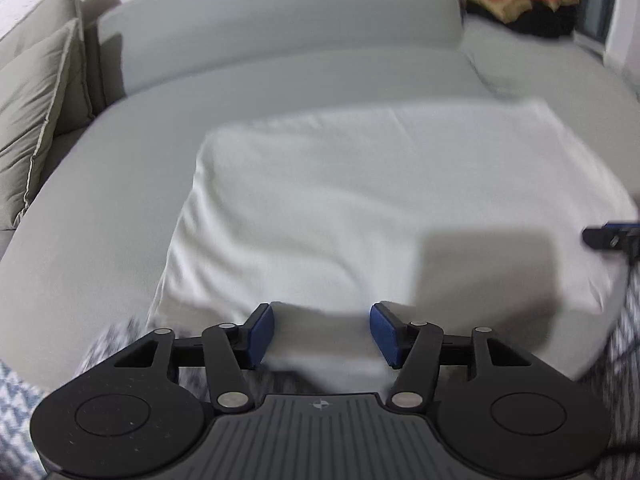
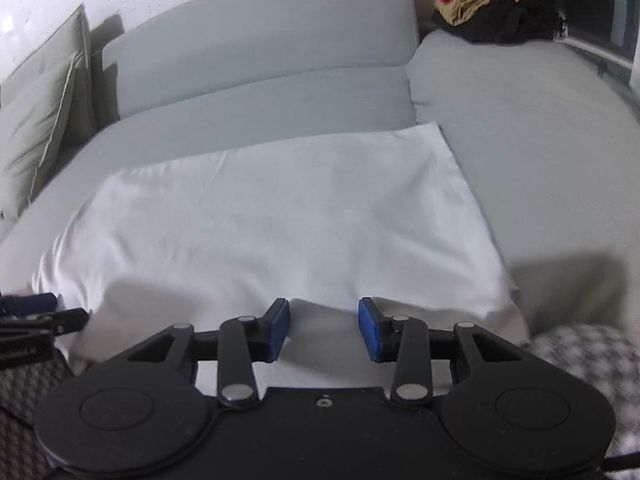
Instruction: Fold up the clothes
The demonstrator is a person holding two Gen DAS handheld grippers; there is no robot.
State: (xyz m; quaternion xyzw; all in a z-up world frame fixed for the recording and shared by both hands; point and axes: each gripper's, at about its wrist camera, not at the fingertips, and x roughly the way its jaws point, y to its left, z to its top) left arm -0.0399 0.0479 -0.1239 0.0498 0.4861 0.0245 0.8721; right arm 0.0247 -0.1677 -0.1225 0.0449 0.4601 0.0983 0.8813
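Observation:
A white garment (image 1: 360,200) lies flat as a folded rectangle on the grey sofa seat (image 1: 100,220); it also fills the middle of the right wrist view (image 2: 280,220). My left gripper (image 1: 322,332) is open and empty, just above the garment's near edge toward its left side. My right gripper (image 2: 324,328) is open and empty, above the near edge toward its right side. The right gripper's tip shows at the right edge of the left wrist view (image 1: 612,236); the left gripper's tip shows at the left edge of the right wrist view (image 2: 36,312).
A pile of red, tan and black clothes (image 2: 496,4) sits at the sofa's far right end. The grey backrest (image 2: 260,40) runs behind the garment, with a cushion (image 2: 36,136) at far left. A checked rug (image 2: 592,360) lies below the seat's front edge.

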